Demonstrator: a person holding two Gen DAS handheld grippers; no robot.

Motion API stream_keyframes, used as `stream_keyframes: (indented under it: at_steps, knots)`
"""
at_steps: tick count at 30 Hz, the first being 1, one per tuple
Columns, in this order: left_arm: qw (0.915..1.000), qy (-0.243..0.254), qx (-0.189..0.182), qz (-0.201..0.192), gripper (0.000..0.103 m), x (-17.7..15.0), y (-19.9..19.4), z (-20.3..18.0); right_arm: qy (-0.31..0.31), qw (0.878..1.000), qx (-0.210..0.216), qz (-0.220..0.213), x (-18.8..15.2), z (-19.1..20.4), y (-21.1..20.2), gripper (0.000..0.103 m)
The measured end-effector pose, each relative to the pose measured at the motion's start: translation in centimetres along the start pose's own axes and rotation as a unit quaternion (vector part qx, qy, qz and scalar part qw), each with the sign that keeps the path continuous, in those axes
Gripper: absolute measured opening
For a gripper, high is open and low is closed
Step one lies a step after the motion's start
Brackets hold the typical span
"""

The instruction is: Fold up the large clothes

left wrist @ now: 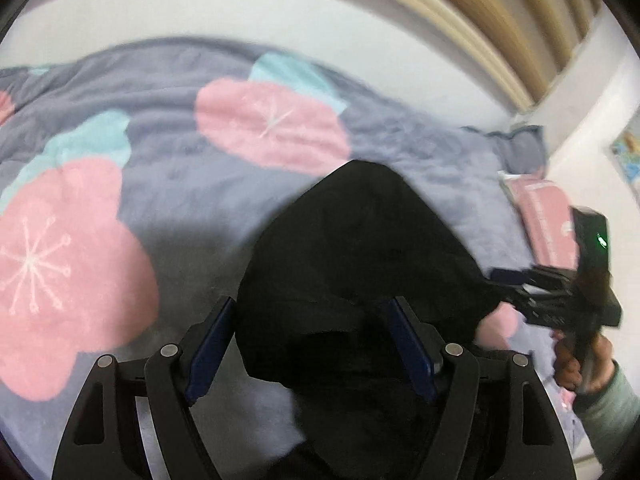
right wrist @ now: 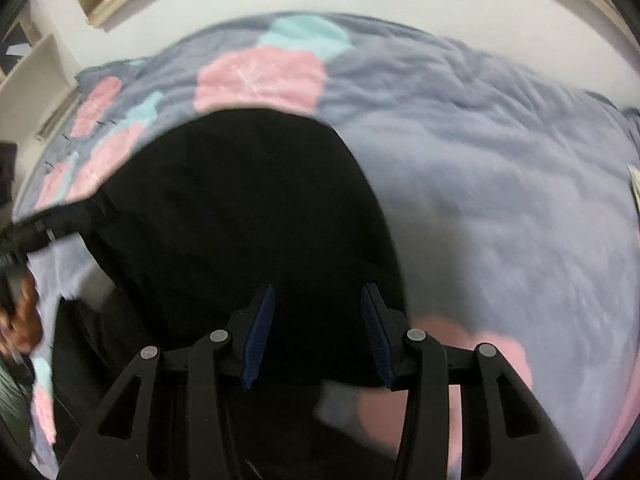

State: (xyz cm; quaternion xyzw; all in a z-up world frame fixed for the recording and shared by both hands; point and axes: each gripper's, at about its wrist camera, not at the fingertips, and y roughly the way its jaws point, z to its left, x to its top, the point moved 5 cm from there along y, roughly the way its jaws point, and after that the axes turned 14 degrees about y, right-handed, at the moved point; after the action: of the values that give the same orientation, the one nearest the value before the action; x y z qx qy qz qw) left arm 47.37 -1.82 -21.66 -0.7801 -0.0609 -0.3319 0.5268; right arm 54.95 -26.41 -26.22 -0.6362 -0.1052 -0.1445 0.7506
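A big grey blanket (right wrist: 500,200) with pink flowers covers the bed. A black piece of clothing (right wrist: 240,208) lies on it. The left claw (left wrist: 312,344) and the right claw (right wrist: 318,332) hang over the black cloth, both released, grasping nothing.

No legible text — pics too blurred.

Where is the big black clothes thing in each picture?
Left wrist view: the black garment fills the lower middle, between the left gripper's fingers.
Right wrist view: the garment fills the centre and lower left, reaching between the right gripper's fingers.
Shared landmark: the pink flower with turquoise leaf on the grey blanket, just beyond the garment.
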Motion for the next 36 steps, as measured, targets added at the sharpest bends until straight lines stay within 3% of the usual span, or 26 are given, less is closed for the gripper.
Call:
stream_keyframes:
  at_steps: [4, 8, 12, 14, 17, 23, 26, 30, 31, 32, 34, 35, 36]
  knots:
    - [0.9916, -0.075, -0.007, 0.105, 0.079, -3.0, 6.9, 2.5, 0.037, 0.997, 0.002, 0.061, -1.6, -2.3, 4.4, 0.048]
    - [0.9943, -0.075, -0.031, 0.069, 0.08, -2.8, 5.2, 2.8, 0.038, 0.997, 0.012, 0.059, -1.4, -2.6, 4.3, 0.048]
    - [0.9989, -0.03, -0.025, 0.024, 0.08, -1.7, 1.2, 3.0, 0.034, 0.997, 0.051, 0.055, -0.8, -3.1, 1.6, 0.05]
    - [0.9988, -0.019, -0.045, 0.002, 0.08, -0.8, -0.6, 3.4, 0.032, 0.996, 0.074, 0.047, 0.0, -3.2, -0.2, 0.052]
    - [0.9932, -0.049, -0.105, -0.018, 0.08, 1.7, -1.9, 5.1, 0.035, 0.994, 0.099, 0.031, 2.0, -3.1, -1.6, 0.063]
    - [0.991, -0.029, -0.131, -0.001, 0.08, 7.1, 1.5, 4.5, 0.032, 0.993, 0.104, 0.033, 6.3, -2.5, 0.3, 0.065]
    - [0.991, -0.013, -0.132, 0.016, 0.08, 8.5, 4.3, 3.6, 0.041, 0.995, 0.083, 0.038, 7.6, -2.1, 2.8, 0.065]
    - [0.9903, 0.004, -0.12, 0.069, 0.078, 9.2, 8.8, 2.4, 0.059, 0.994, 0.087, 0.041, 7.8, -2.1, 5.6, 0.065]
    - [0.9894, 0.007, -0.125, 0.074, 0.077, 9.0, 9.5, 2.1, 0.07, 0.992, 0.094, 0.049, 8.0, -2.2, 6.2, 0.065]
    - [0.9882, 0.008, -0.133, 0.075, 0.06, 8.8, 9.9, 1.7, 0.081, 0.99, 0.101, 0.056, 7.8, -2.4, 6.8, 0.063]
    - [0.9886, 0.016, -0.128, 0.077, 0.032, 8.2, 10.0, 0.9, 0.086, 0.99, 0.1, 0.054, 7.4, -2.2, 6.9, 0.035]
    - [0.9901, 0.026, -0.119, 0.07, 0.026, 8.0, 9.6, 0.5, 0.083, 0.99, 0.103, 0.046, 7.1, -2.0, 6.1, 0.031]
    - [0.9909, 0.037, -0.113, 0.064, 0.022, 7.9, 9.0, 0.1, 0.075, 0.991, 0.106, 0.036, 6.6, -1.7, 5.1, 0.021]
